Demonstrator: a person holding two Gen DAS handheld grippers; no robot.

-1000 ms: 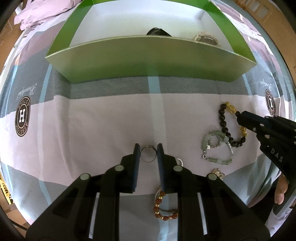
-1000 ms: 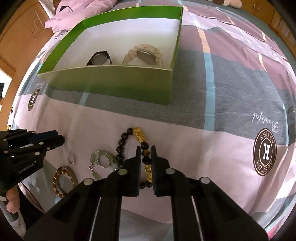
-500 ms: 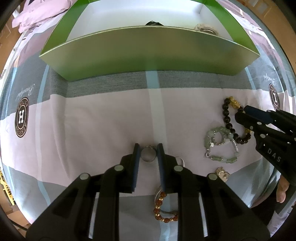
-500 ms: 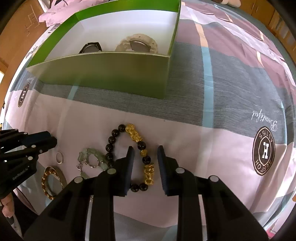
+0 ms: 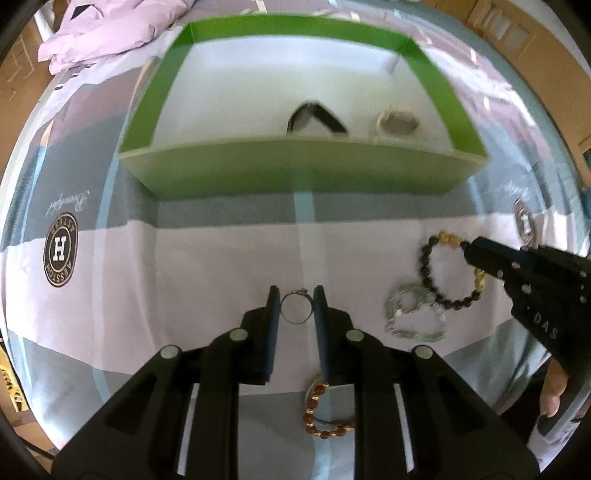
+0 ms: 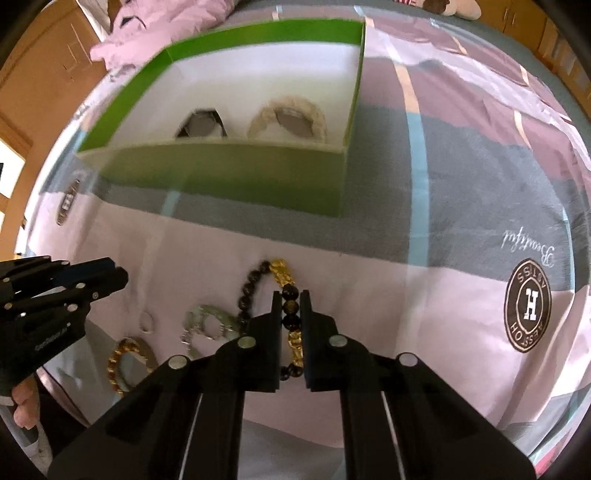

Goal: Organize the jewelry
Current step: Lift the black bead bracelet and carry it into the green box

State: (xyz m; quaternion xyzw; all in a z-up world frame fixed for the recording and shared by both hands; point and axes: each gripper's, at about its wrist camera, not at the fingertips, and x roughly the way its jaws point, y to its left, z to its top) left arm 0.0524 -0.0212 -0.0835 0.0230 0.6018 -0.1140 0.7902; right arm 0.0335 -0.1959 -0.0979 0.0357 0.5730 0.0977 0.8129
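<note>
Striped bedsheet (image 6: pixel 461 192) with round H logos; crumpled pink cloth (image 5: pixel 107 33) behind.

Striped pink-grey bedsheet (image 6: pixel 461 155), rumpled pink quilt (image 5: pixel 107 33), wooden cabinets (image 6: pixel 44 62) in daylight.

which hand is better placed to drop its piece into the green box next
Left, probably. The left hand-held gripper holds a ring lined up with the green box; the right hand-held gripper grips a beaded bracelet beside the box's right corner.
</note>
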